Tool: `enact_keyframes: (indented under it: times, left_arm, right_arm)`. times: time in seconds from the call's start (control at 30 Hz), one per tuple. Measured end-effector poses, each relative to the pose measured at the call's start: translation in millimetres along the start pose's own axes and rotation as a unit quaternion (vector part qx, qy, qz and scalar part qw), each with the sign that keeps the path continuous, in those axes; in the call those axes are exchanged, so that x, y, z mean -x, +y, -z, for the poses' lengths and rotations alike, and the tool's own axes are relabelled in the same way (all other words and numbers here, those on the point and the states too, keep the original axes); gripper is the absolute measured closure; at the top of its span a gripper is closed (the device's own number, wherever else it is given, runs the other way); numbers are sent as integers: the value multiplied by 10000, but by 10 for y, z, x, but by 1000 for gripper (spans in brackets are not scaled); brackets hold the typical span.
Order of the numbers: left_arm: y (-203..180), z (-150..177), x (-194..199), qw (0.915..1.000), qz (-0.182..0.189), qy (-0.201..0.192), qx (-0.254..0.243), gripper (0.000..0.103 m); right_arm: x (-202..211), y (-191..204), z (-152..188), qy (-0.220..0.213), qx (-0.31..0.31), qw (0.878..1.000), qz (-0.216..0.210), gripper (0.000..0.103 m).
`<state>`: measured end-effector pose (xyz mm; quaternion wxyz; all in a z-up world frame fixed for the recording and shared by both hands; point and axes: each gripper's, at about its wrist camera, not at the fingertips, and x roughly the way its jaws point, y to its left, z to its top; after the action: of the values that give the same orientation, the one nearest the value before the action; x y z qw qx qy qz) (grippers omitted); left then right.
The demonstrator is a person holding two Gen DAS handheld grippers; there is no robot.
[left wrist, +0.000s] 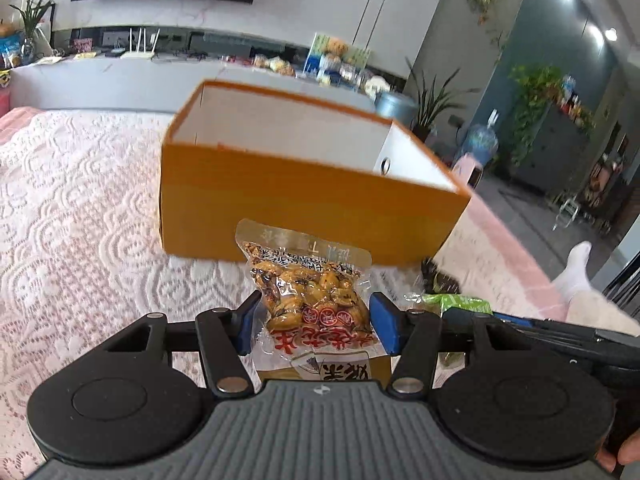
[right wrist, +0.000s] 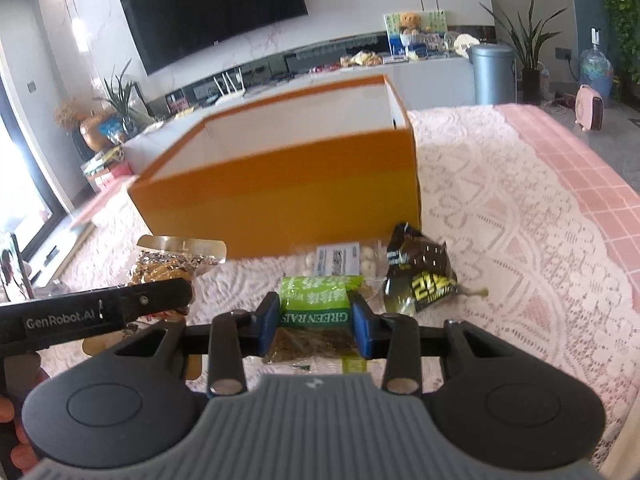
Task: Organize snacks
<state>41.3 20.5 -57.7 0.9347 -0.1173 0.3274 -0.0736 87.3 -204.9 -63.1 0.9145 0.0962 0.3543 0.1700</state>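
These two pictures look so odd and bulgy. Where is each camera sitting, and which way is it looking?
Left wrist view: on the left gripper, looking along its fingers at the peanut packet it grips; a white-socked foot shows.
Right wrist view: on the right gripper, looking at the green raisin packet it grips; fingertips show lower left.
Shared: the orange box, the lace tablecloth, each other's gripper.

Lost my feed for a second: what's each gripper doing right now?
Left gripper: jaws closed on the peanut packet.
Right gripper: jaws closed on the green raisin packet.
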Motion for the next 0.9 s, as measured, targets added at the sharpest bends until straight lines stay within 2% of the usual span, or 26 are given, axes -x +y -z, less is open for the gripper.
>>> enact_keyframes:
  times: [0.23, 0.3, 0.33, 0.4, 0.43, 0.53, 0.63, 0.73, 0.8, 0.87, 0.9]
  left_arm:
    - [-52, -235, 140, 9993, 113, -345, -21, 40]
    - [-71, -332, 160, 9990, 146, -430, -62, 67]
    - [-78, -395, 151, 9989, 224, -398, -67, 77]
    - [-63, -509, 121, 9989, 291, -358, 31, 79]
    - [-49, -551, 94, 9987, 349, -382, 31, 88]
    - [-56, -651, 39, 9982, 459, -392, -25, 99]
    - [-67, -678, 21, 9977, 520, -369, -221, 100]
    - [11, -617, -49, 9970, 741, -51, -205, 97]
    - [87, -552, -80, 9968, 778, 138, -122, 90]
    - [169, -475, -109, 9963, 781, 346, -61, 71]
    - [204, -438, -119, 9958, 787, 464, -29, 65]
  right_arm:
    - [194, 54, -202, -321, 43, 9995, -47, 67]
    - [226, 66, -282, -396, 77, 9992, -63, 67]
    - [236, 71, -321, -417, 90, 9991, -74, 67]
    - [242, 76, -426, -458, 108, 9988, -96, 67]
    - [247, 81, -474, -490, 109, 9987, -113, 67]
    - [223, 103, -625, -570, 150, 9982, -134, 67]
    - [186, 108, -703, -595, 154, 9980, -149, 67]
    - [141, 86, -699, -534, 107, 9983, -194, 67]
    - [89, 57, -632, -358, 34, 9991, -243, 67]
    - [35, 34, -528, -145, -67, 9994, -308, 67]
    - [10, 31, -478, -54, -106, 9994, -328, 67]
